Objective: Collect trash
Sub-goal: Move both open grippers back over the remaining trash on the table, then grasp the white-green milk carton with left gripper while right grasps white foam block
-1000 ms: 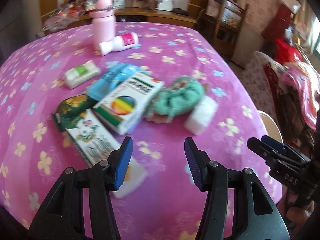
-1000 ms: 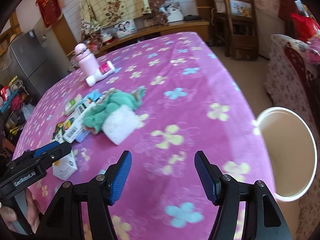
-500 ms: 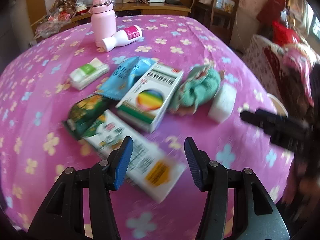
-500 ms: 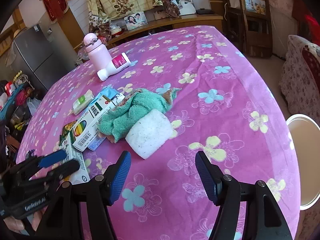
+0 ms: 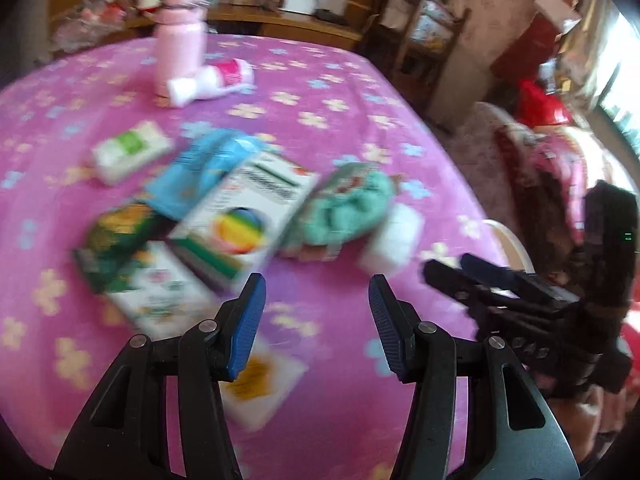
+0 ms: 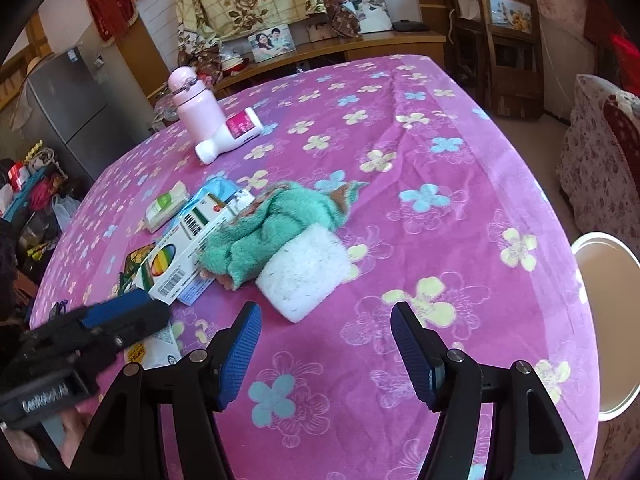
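A heap of litter lies on the pink flowered tablecloth (image 6: 420, 128): a white box with a rainbow circle (image 6: 180, 252) (image 5: 240, 216), a second white box (image 5: 168, 292) nearest my left gripper, a green wrapper (image 5: 112, 236), a blue packet (image 5: 200, 168), a tissue pack (image 6: 166, 206) (image 5: 128, 152), a teal cloth (image 6: 272, 224) (image 5: 348, 208) and a white sponge block (image 6: 308, 268) (image 5: 392, 240). My left gripper (image 5: 316, 320) is open and empty, just short of the boxes. My right gripper (image 6: 324, 352) is open and empty, just short of the sponge block.
A pink flask (image 6: 196, 108) stands at the far side with a white bottle (image 6: 232, 136) lying beside it. A round white bin (image 6: 612, 320) stands off the table's right edge. Chairs and a wooden shelf (image 6: 508, 32) lie beyond.
Both grippers have moved in over the table toward the heap. The sponge block and cloth now sit closer to my right gripper. Both stay open and empty.
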A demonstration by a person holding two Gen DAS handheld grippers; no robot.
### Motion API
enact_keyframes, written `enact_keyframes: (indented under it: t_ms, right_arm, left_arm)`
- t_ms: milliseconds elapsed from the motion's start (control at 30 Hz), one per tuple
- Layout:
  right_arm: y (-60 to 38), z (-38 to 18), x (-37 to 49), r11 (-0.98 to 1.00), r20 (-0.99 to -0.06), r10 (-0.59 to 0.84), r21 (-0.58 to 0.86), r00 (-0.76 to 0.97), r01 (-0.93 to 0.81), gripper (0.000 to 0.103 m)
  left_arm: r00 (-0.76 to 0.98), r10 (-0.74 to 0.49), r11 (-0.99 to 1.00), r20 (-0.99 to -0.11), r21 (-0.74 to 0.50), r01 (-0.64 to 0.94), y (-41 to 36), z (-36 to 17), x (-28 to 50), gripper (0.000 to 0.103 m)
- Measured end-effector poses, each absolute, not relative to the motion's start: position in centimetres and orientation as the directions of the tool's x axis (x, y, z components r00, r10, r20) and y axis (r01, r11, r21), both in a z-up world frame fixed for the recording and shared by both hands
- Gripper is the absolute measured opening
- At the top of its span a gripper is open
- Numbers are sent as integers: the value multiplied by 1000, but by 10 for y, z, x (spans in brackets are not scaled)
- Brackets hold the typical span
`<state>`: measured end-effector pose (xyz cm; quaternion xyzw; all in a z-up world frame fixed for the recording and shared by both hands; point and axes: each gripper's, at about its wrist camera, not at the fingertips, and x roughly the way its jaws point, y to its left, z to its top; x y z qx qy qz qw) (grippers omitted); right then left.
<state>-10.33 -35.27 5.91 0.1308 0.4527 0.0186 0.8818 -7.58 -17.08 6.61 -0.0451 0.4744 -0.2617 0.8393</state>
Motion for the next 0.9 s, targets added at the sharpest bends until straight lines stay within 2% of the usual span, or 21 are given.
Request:
enact_keyframes:
  t_ms: [167, 367, 467, 633, 667, 733, 833, 900]
  right_arm:
    - [-363, 56, -105, 960, -798, 145, 257, 585, 112, 65]
    - [-358, 52, -99, 955, -795, 173, 280, 582, 99, 65]
    - [-350, 50, -93, 954, -796, 181, 284, 577, 94, 71]
    - [-343, 43, -75, 941, -796, 203, 319, 570, 111, 72]
    - [-342, 41, -71, 937, -797, 209, 329, 567, 117, 72]
    - [-342, 37, -63, 934, -804, 204, 331, 558, 136, 72]
    - [-345, 30, -56, 923, -807, 213, 351, 550, 158, 72]
    - [-346, 30, -52, 922, -806, 210, 352, 553, 163, 72]
  left_arm:
    - [350, -447, 871, -823, -312, 379, -177, 45, -70, 52]
    - [325, -385, 897, -864, -267, 353, -138, 44, -82, 52]
    - [322, -403, 891, -857, -286, 353, -114, 50, -94, 52]
    - [394, -426, 898, -815, -327, 294, -70, 67, -109, 52]
    - [409, -417, 903, -812, -320, 285, -66, 69, -109, 53]
    - [463, -380, 922, -801, -286, 262, -57, 73, -112, 63]
    - [500, -326, 941, -802, -224, 255, -56, 76, -110, 64]
    - [488, -352, 932, -799, -252, 259, -52, 75, -109, 64]
